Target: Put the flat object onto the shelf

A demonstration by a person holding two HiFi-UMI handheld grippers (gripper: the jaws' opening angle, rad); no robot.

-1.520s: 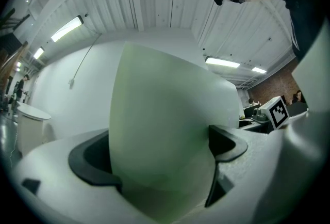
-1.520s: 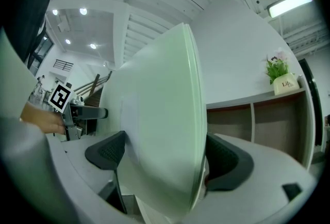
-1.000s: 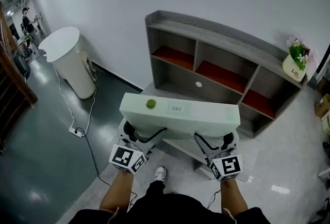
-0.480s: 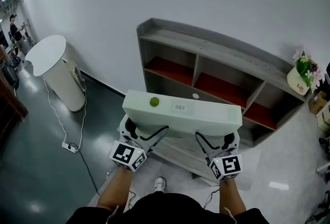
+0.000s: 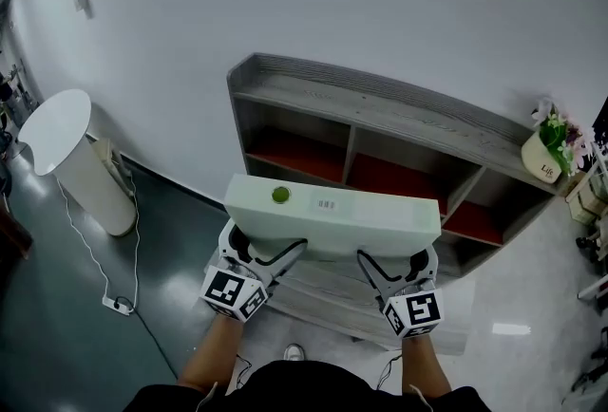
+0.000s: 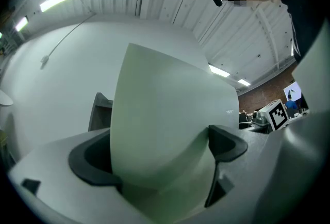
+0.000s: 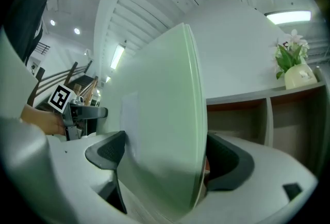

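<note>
A pale green flat board (image 5: 332, 214) with a green round dot and a small label is held level in front of me. My left gripper (image 5: 268, 253) is shut on its near left edge and my right gripper (image 5: 391, 260) is shut on its near right edge. In the left gripper view the board (image 6: 165, 130) fills the space between the jaws; the right gripper view shows the same board (image 7: 165, 135) edge-on. Beyond it stands a grey shelf (image 5: 380, 102) with red-floored compartments against the white wall. The board hides part of the shelf's lower level.
A vase of flowers (image 5: 549, 146) sits at the shelf top's right end. A white round pedestal table (image 5: 66, 154) stands at the left with a cable and power strip (image 5: 116, 304) on the dark floor. Boxes lie at the far right edge.
The shelf has come closer and sits more centred in view. The white table has slid toward the left edge. Both grippers keep the same hold on the board.
</note>
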